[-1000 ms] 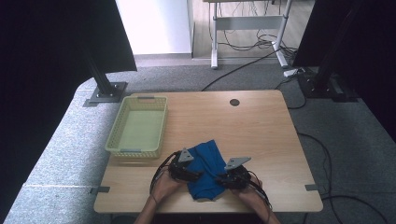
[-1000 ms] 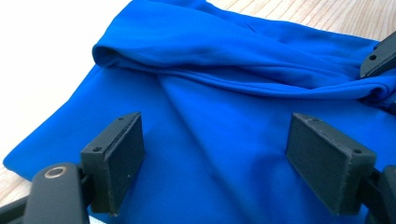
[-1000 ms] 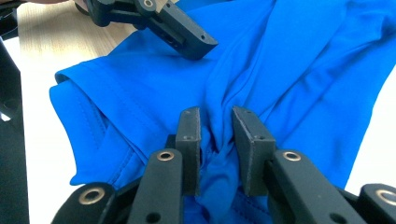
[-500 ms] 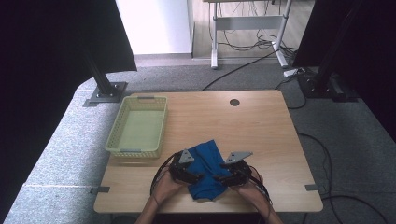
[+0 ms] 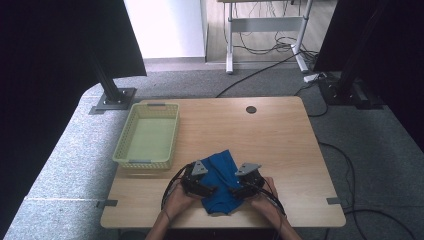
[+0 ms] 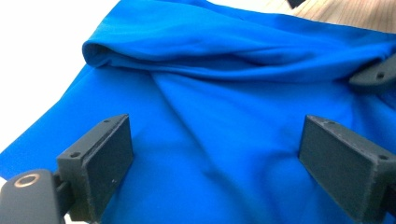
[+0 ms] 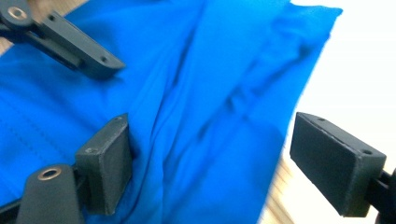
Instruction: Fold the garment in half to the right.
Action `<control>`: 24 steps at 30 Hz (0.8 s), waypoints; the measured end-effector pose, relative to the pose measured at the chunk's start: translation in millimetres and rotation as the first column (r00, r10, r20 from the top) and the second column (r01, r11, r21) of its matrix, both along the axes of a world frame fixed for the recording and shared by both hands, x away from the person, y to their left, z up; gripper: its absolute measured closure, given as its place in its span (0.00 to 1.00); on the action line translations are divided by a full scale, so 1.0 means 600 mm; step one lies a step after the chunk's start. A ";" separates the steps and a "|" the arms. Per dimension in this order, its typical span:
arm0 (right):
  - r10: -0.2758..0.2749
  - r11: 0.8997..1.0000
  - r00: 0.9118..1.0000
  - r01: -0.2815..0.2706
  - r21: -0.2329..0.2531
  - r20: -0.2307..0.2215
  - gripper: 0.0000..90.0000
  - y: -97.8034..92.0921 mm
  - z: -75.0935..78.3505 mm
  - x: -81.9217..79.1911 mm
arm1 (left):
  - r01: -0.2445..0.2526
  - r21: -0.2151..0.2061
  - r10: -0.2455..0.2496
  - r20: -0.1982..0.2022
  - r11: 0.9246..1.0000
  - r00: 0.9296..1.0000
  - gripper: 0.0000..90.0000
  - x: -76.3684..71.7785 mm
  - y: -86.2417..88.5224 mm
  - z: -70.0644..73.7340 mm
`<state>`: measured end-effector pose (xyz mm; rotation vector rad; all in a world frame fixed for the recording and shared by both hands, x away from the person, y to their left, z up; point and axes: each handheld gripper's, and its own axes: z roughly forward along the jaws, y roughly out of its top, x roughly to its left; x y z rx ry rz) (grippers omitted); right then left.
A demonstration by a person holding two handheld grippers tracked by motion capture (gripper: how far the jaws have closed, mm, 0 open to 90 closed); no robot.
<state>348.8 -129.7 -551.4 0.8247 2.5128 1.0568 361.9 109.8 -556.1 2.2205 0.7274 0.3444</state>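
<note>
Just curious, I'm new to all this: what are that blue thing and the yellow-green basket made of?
The blue cloth looks like thin woven or knit fabric, smooth and faintly shiny; it folds and wrinkles softly. The basket seems to be matte moulded plastic, judging by its stiff slotted walls.

I work in a lab: black curtains (image 5: pixel 60 45) hang beyond my claws, stand bases (image 5: pixel 114 98) sit on grey carpet (image 5: pixel 65 160), and cables (image 5: pixel 270 70) trail past the table (image 5: pixel 280 145).
</note>
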 end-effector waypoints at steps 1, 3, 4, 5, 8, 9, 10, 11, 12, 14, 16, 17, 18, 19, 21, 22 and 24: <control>-0.003 1.000 1.000 0.003 0.007 -0.003 0.19 -0.004 0.000 0.000 | -0.001 0.000 0.001 0.000 1.000 1.000 0.11 0.000 0.000 0.000; -0.016 1.000 1.000 0.016 -0.005 0.003 0.20 -0.017 0.002 -0.001 | -0.002 -0.001 0.002 0.000 1.000 1.000 0.11 0.000 0.000 0.000; -0.020 1.000 1.000 0.020 0.000 0.004 0.20 -0.022 0.003 -0.001 | -0.002 -0.001 0.002 0.000 1.000 1.000 0.11 0.000 0.000 0.000; -0.026 1.000 1.000 0.026 0.005 0.000 0.20 -0.028 0.005 -0.002 | -0.002 -0.001 0.002 0.000 1.000 1.000 0.11 0.000 0.000 0.000; -0.040 0.999 0.999 0.040 -0.017 0.010 0.21 -0.046 0.010 -0.003 | -0.003 -0.002 0.003 0.000 1.000 1.000 0.11 0.000 0.000 0.000; -0.047 0.999 0.999 0.047 -0.017 0.005 0.21 -0.053 0.012 -0.003 | -0.003 -0.002 0.003 -0.001 1.000 1.000 0.11 0.000 0.000 0.000; -0.054 0.998 0.999 0.054 -0.017 0.004 0.21 -0.059 0.013 -0.003 | -0.004 -0.002 0.004 -0.001 1.000 1.000 0.11 0.000 0.000 0.000; -0.057 0.998 0.998 0.058 -0.021 0.003 0.21 -0.066 0.015 -0.003 | -0.004 -0.002 0.004 -0.001 1.000 1.000 0.11 0.000 0.000 0.000; -0.064 0.998 0.998 0.064 -0.024 0.003 0.22 -0.072 0.016 -0.004 | -0.004 -0.003 0.004 -0.001 1.000 1.000 0.11 0.000 0.000 0.000; -0.077 0.996 0.997 0.078 -0.045 0.008 0.22 -0.085 0.020 -0.005 | -0.004 -0.003 0.004 -0.001 1.000 1.000 0.11 0.000 0.000 0.000; -0.091 0.995 0.996 0.091 -0.043 0.008 0.22 -0.096 0.024 -0.005 | -0.004 -0.003 0.004 -0.001 1.000 1.000 0.11 0.000 0.000 0.000; -0.096 0.995 0.995 0.096 -0.032 0.007 0.22 -0.100 0.027 -0.005 | -0.004 -0.003 0.004 -0.001 1.000 1.000 0.11 0.000 0.000 0.000; -0.097 0.995 0.995 0.098 -0.025 0.011 0.22 -0.102 0.030 -0.005 | -0.004 -0.002 0.004 -0.001 1.000 1.000 0.11 0.000 0.000 0.000; -0.098 0.995 0.995 0.098 -0.017 0.013 0.22 -0.102 0.033 -0.005 | -0.004 -0.003 0.004 -0.001 1.000 1.000 0.11 0.000 0.000 0.000; -0.089 0.996 0.996 0.089 -0.002 0.015 0.22 -0.097 0.037 -0.002 | -0.005 -0.002 0.005 -0.001 1.000 1.000 0.11 0.000 0.000 0.000; -0.081 0.997 0.997 0.081 0.006 0.016 0.21 -0.092 0.039 -0.001 | -0.005 -0.002 0.005 -0.001 1.000 1.000 0.11 0.000 0.000 0.000; -0.056 0.998 0.998 0.056 0.016 0.020 0.21 -0.079 0.039 0.003 | -0.004 -0.002 0.004 -0.001 1.000 1.000 0.11 0.000 0.000 0.000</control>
